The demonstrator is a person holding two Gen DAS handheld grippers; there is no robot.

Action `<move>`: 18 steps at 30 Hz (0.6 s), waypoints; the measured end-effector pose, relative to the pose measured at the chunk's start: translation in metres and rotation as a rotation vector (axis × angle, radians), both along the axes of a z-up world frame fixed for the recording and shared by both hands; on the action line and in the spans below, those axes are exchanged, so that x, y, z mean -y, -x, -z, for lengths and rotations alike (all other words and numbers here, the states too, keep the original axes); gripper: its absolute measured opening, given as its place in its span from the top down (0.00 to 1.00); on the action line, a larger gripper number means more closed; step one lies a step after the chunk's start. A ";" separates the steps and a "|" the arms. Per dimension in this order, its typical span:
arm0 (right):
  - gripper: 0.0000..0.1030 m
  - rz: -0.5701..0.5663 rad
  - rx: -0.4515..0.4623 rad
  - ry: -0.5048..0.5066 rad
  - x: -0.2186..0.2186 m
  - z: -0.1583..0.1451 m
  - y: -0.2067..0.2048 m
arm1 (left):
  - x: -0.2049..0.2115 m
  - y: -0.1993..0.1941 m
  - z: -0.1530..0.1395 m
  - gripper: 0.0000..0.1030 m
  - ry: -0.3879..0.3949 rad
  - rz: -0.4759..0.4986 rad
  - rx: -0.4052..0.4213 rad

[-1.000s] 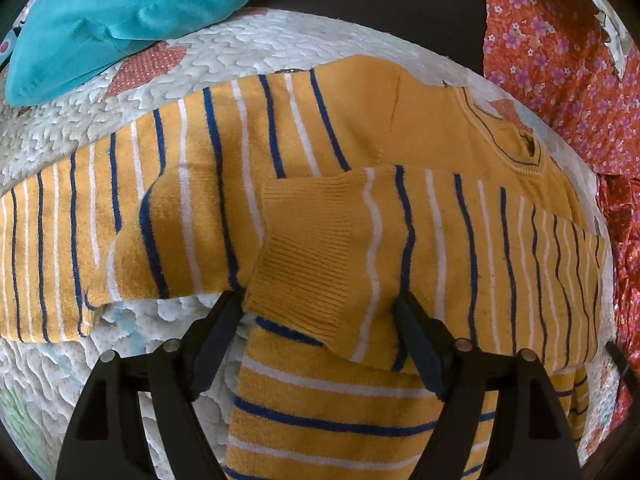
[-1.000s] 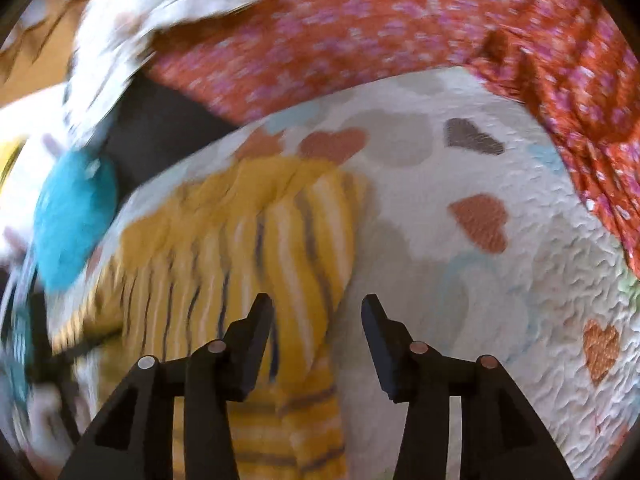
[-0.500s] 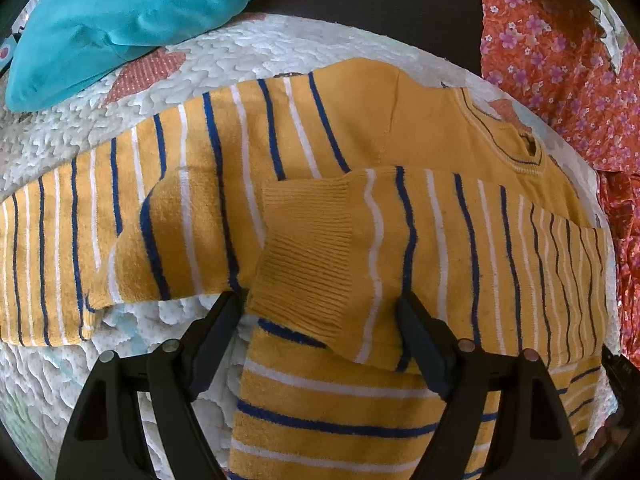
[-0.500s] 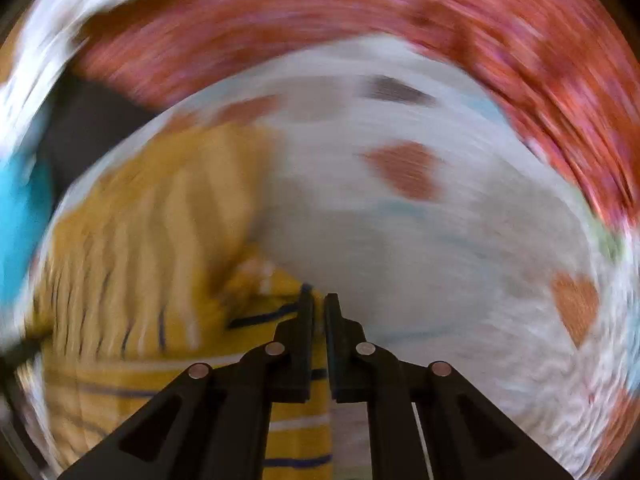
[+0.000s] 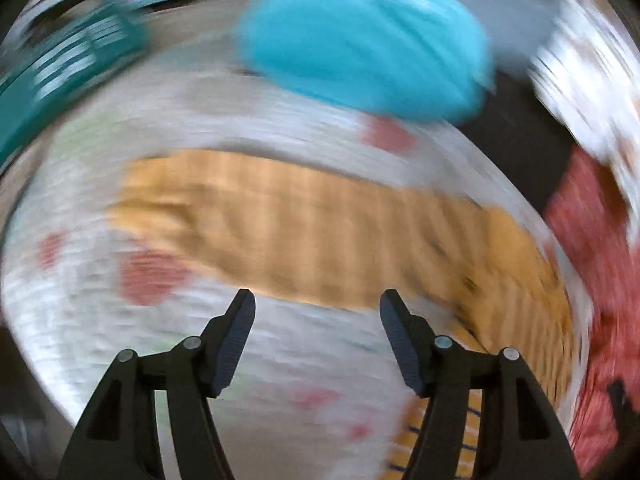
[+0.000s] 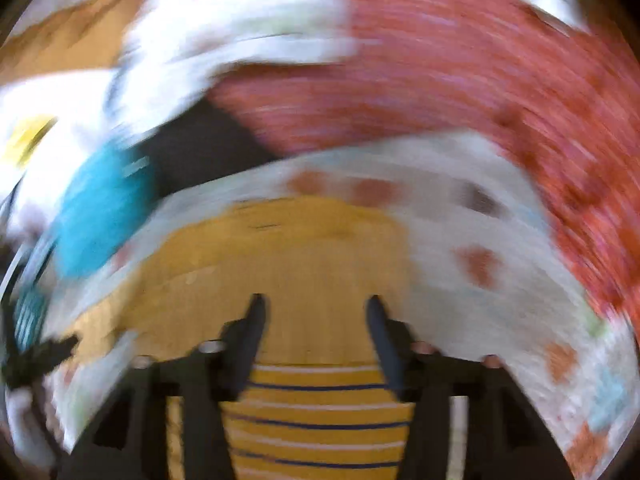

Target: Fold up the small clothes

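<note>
Looking down along our two grippers, we see a yellow sweater (image 6: pixel 304 264) with thin dark blue and white stripes. It lies on a white quilt (image 6: pixel 500 288) that has red and brown hearts on it. Both pictures are very blurry, so small things are hard to tell.

In the left wrist view, the sweater (image 5: pixel 320 236) looks like a long yellow band. It runs from the left side across to the near right corner, where we can just make out a few blue stripes. The left gripper (image 5: pixel 316 304) hangs above the bare quilt (image 5: pixel 304 360), near the sweater's edge. Its jaws have just been closing a bit, but they stand apart and nothing is between them.

In the right wrist view, the sweater lies right under us. The near part shows clear stripes, and the far part looks plain yellow in the blur. The right gripper (image 6: pixel 314 308) is over it. Its jaws have just been opening, and now they stand apart. We see sweater in the gap, but the pads do not press on it.

A bright blue cloth (image 5: pixel 360 40) lies at the far edge of the quilt. A red flowery cloth (image 6: pixel 500 80) lies far and to the right.
</note>
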State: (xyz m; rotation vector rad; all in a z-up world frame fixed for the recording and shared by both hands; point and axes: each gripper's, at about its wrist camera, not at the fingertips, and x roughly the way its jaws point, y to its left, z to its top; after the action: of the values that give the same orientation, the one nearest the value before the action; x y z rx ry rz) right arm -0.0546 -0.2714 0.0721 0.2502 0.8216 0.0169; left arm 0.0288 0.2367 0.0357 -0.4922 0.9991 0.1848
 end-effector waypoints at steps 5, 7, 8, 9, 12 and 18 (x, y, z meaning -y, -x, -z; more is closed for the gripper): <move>0.39 -0.358 -0.066 -0.010 -0.169 0.003 -0.048 | -0.117 0.037 0.003 0.38 -0.014 -0.357 -0.003; 0.39 -0.482 -0.066 0.026 -0.239 0.011 -0.062 | -0.156 0.053 0.004 0.38 0.057 -0.490 0.006; 0.39 -0.549 -0.063 0.050 -0.280 0.017 -0.068 | -0.174 0.062 0.004 0.38 0.099 -0.554 0.019; 0.39 -0.599 -0.068 0.058 -0.308 0.023 -0.070 | -0.189 0.070 0.004 0.38 0.130 -0.605 0.028; 0.39 -0.718 -0.085 0.078 -0.391 0.047 -0.083 | -0.214 0.089 0.003 0.38 0.191 -0.722 0.065; 0.37 -0.841 -0.124 0.126 -0.502 0.100 -0.104 | -0.228 0.096 0.005 0.38 0.221 -0.820 0.076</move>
State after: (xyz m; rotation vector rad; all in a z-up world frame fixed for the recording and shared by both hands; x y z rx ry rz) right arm 0.0493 0.2305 -0.0283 -0.2297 0.9986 0.7412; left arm -0.0670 0.4645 0.0308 -1.0900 0.6982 0.7858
